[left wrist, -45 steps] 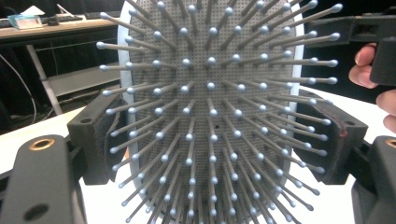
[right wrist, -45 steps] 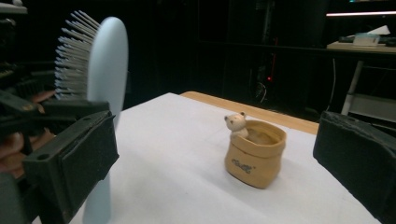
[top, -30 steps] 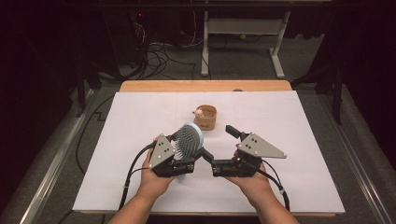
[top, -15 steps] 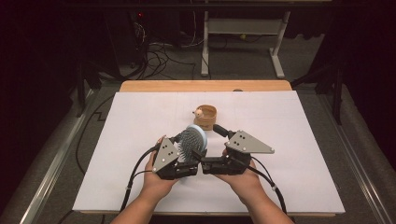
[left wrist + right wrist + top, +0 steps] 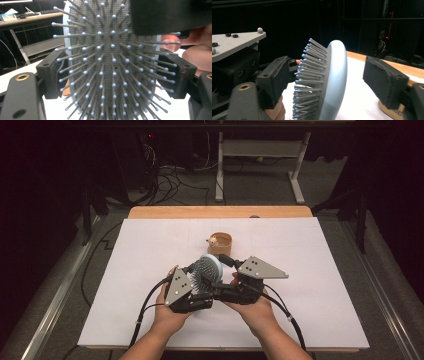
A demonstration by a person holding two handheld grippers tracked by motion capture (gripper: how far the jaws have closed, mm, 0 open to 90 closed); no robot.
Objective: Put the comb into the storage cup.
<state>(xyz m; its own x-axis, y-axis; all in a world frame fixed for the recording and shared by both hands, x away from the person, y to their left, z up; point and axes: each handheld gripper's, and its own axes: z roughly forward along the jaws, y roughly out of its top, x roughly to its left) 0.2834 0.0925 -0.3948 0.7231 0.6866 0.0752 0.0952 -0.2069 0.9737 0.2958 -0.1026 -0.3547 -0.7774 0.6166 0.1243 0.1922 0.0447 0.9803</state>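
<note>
A pale blue paddle hairbrush [image 5: 207, 269] with grey bristles stands on edge over the white table cover. My left gripper [image 5: 200, 281] is shut on it; in the left gripper view its two pads [image 5: 51, 72] press the sides of the brush [image 5: 112, 62], bristles facing the camera. My right gripper [image 5: 218, 269] straddles the brush head [image 5: 334, 80]. Its jaws have just been closing. One pad [image 5: 275, 75] is by the bristle tips; the other pad [image 5: 384, 81] stands apart from the smooth back.
A small round wooden pot [image 5: 221, 243] with a pale little thing at its rim sits just beyond the grippers. The white sheet [image 5: 320, 310] covers a wooden table [image 5: 220, 212]. Cables and a table frame lie on the floor behind.
My right gripper has swung left, bringing its jaws around the brush head and narrowing them. The two hands have come together. The left gripper kept its hold.
</note>
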